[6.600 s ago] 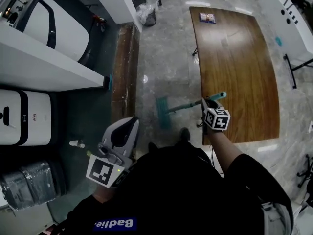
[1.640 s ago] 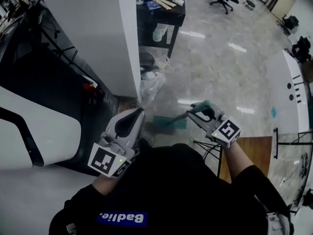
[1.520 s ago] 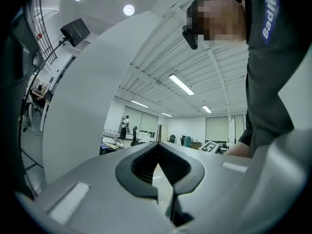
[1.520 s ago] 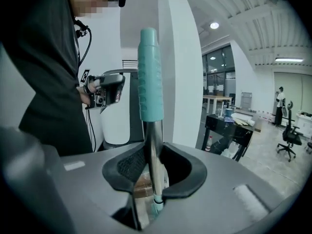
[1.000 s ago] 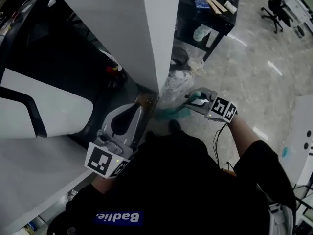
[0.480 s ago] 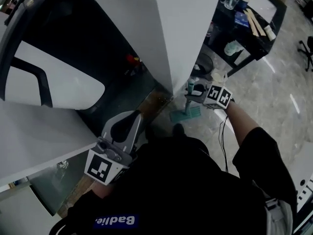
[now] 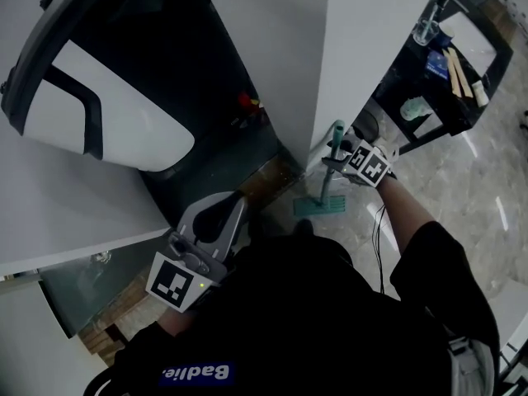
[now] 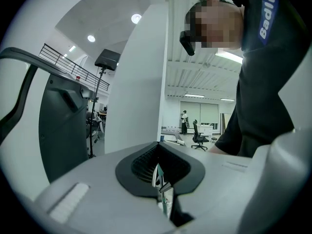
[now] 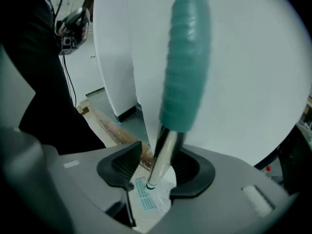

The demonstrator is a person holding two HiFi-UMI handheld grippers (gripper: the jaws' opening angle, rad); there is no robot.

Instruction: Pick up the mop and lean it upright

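Observation:
The mop stands nearly upright beside the white pillar [image 7: 371, 48]. Its teal grip [image 7: 336, 133] is at the top and its teal head [image 7: 318, 207] rests flat on the floor. My right gripper [image 7: 334, 162] is around the metal pole [image 9: 163, 150] just below the teal grip [image 9: 187, 57]. Its jaws are opening, and a gap shows between the pole and the left pad. My left gripper [image 7: 221, 209] hangs low by my body, shut with nothing in it, and it points up in the left gripper view [image 8: 158, 167].
A big black and white machine [image 7: 99, 97] stands to the left of the pillar. A black shelf cart [image 7: 445, 64] with bottles and papers is at the right. A wooden strip [image 7: 272, 176] runs along the floor at the pillar's foot.
The mop was carried from beside the wooden table to the pillar. It has swung from slanted to upright, with its head now set on the floor. The left gripper stayed low.

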